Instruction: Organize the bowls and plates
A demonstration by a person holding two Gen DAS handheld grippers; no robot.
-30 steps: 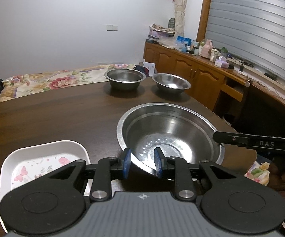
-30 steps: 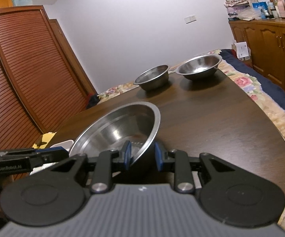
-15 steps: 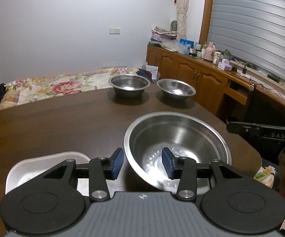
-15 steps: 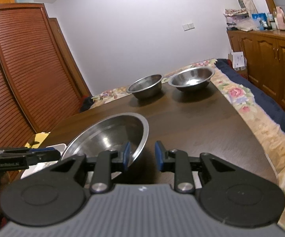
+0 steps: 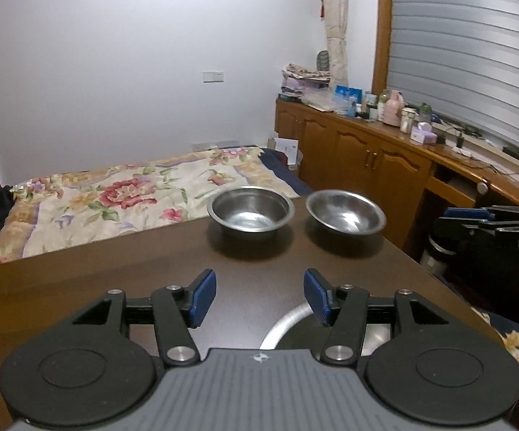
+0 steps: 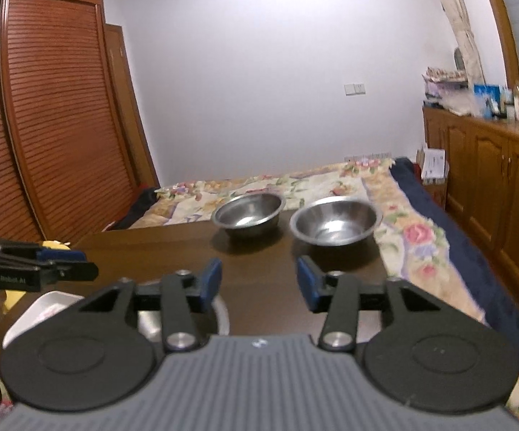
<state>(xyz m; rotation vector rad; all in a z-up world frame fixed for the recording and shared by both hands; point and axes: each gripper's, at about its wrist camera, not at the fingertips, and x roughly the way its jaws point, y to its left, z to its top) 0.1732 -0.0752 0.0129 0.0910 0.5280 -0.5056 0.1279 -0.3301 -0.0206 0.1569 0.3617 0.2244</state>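
White plate [image 6: 49, 303]: near left on table [image 5: 115, 287]; partly hidden
Left gripper [image 5: 259, 296]: fingers spread apart, empty
Large steel bowl [image 5: 288, 327]: near, under both grippers; mostly hidden
Right gripper [image 6: 259, 283]: fingers apart, empty
Deep bowl [image 5: 251, 212]: far edge; shallow bowl [image 5: 345, 215] just right, apart
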